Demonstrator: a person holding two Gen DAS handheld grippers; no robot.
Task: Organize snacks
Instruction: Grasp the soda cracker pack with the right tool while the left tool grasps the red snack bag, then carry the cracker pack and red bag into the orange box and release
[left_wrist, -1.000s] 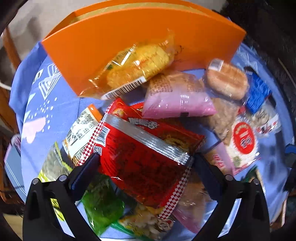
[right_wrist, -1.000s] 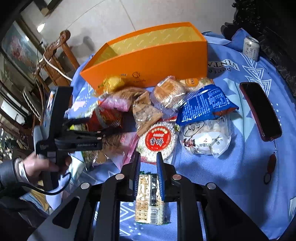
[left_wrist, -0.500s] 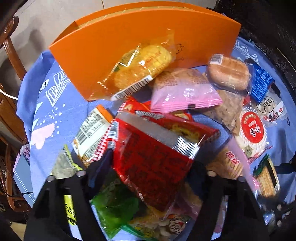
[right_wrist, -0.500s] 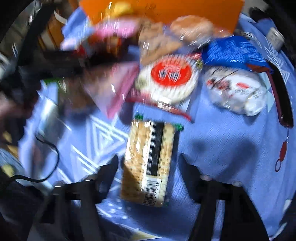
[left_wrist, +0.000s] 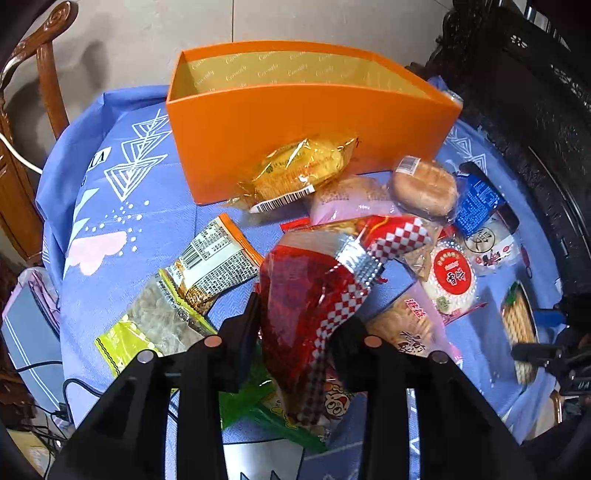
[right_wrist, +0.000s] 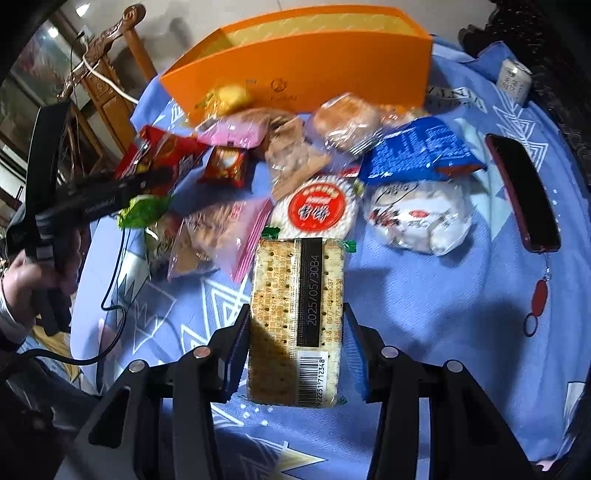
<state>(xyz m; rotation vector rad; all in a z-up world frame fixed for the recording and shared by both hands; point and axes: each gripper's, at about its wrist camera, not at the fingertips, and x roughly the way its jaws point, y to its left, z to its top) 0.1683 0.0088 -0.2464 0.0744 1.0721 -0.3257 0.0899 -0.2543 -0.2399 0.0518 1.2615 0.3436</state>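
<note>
A: What is the left claw (left_wrist: 299, 325) doing?

B: Its jaws are closing on the crinkly red foil snack bag with the red-and-white checkered edge (left_wrist: 314, 291). The pads are pressing the bag's sides and the foil is buckling between them. The bag is standing tilted above the pile of packets.

A: And the right claw (right_wrist: 295, 354)?

B: It is straddling the long clear-wrapped pack of pale crackers with a black stripe (right_wrist: 297, 317). The pack is lying flat on the blue patterned cloth of the tabletop (right_wrist: 424, 295), and both blue-padded jaws are sitting right at its long edges. I cannot tell whether they are actually pressing on it.

A: Where is the open orange cardboard box (left_wrist: 314, 110)?

B: It is standing at the far side of the tabletop, behind the snacks. A clear-wrapped yellow cake (left_wrist: 299, 170) is leaning against its front wall.

A: Anything else nearby?

B: A round white rice-cracker packet with a red label (right_wrist: 317, 210) is lying just beyond the cracker pack, touching its far end. A dark red phone (right_wrist: 524, 192) is lying well apart on the right.
</note>
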